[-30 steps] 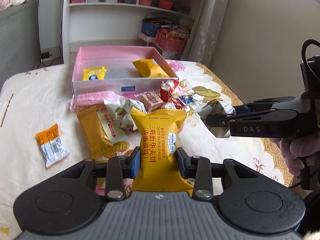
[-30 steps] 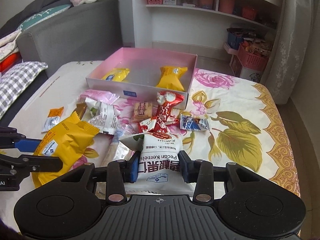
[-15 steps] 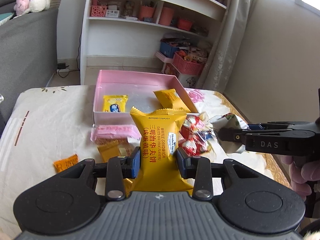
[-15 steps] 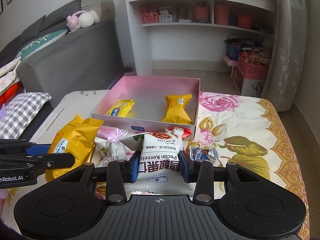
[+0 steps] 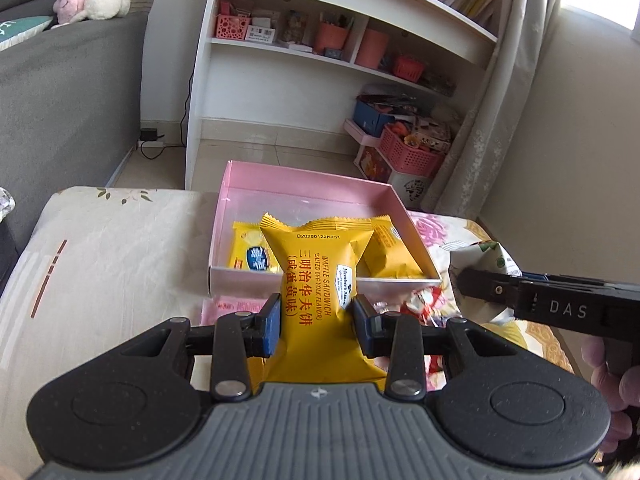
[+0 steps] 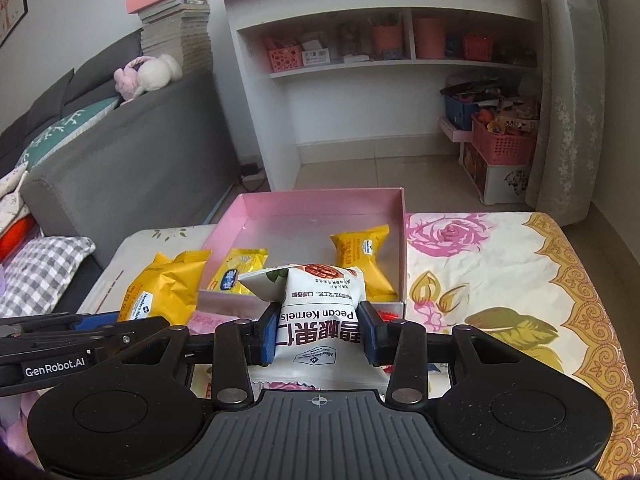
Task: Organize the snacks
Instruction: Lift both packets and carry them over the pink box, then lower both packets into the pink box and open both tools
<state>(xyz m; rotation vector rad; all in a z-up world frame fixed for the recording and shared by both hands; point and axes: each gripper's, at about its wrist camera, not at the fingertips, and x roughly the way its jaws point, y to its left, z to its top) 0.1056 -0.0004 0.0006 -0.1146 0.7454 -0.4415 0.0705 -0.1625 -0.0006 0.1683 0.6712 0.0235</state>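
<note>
Left tongs [image 5: 316, 322] pinching yellow waffle packet [image 5: 318, 276] — right tongs [image 6: 320, 334], pecan bag [image 6: 318, 320]

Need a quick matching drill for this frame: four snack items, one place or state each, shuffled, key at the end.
Things:
1. waffle sandwich pack
2. pecan kernels bag
3. blue-label yellow packet
4. pink box

Places or states:
A. lying inside the box
B. clamped in the right gripper
C. on the floral cloth, open-topped
D. clamped in the left gripper

Pairs: 1-D, 2-B, 3-A, 4-C
</note>
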